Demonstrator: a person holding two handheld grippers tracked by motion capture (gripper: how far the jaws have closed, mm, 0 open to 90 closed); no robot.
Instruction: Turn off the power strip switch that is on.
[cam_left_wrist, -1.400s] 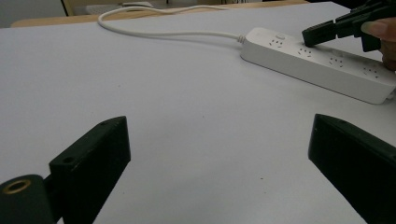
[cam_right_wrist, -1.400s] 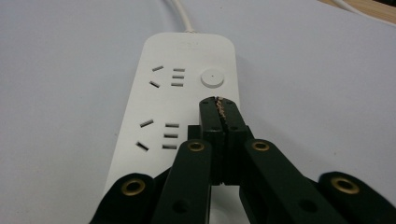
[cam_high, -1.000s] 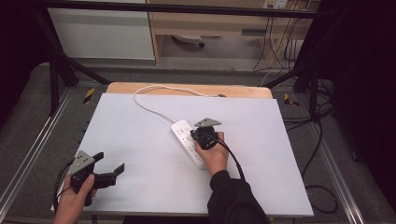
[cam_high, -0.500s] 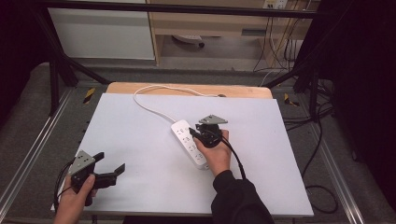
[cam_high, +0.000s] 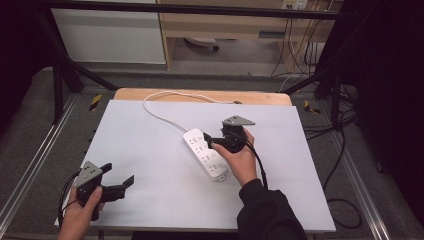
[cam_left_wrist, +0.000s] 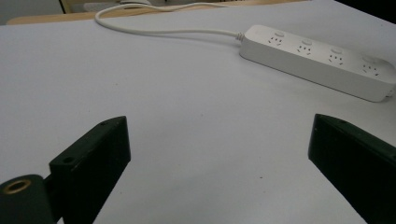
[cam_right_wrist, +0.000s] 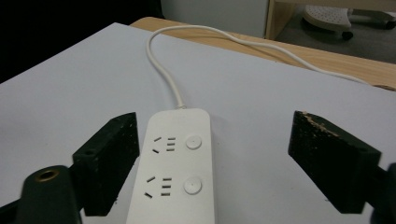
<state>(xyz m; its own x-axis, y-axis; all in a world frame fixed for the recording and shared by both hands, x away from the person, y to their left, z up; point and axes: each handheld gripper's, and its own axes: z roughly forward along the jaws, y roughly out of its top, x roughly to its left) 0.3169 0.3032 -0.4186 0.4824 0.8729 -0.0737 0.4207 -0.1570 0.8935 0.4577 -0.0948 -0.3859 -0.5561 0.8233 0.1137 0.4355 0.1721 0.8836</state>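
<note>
Where the high view looks down on the white table (cam_high: 150, 150), the power strip (cam_high: 205, 154) lies near its middle, slanted, its white cord (cam_high: 160, 112) curling toward the far wooden edge. The right gripper (cam_high: 212, 141) hangs just above the strip, its jaws having just been opening, nothing pinched between them. The left gripper (cam_high: 120, 181) sits well apart at the near left corner, jaws spread wide.

In the left gripper view, the jaws stand wide over bare table, the power strip (cam_left_wrist: 322, 65) far ahead at the right.

In the right gripper view, the jaws stand wide on either side of the power strip (cam_right_wrist: 175, 163), clear of it.
</note>
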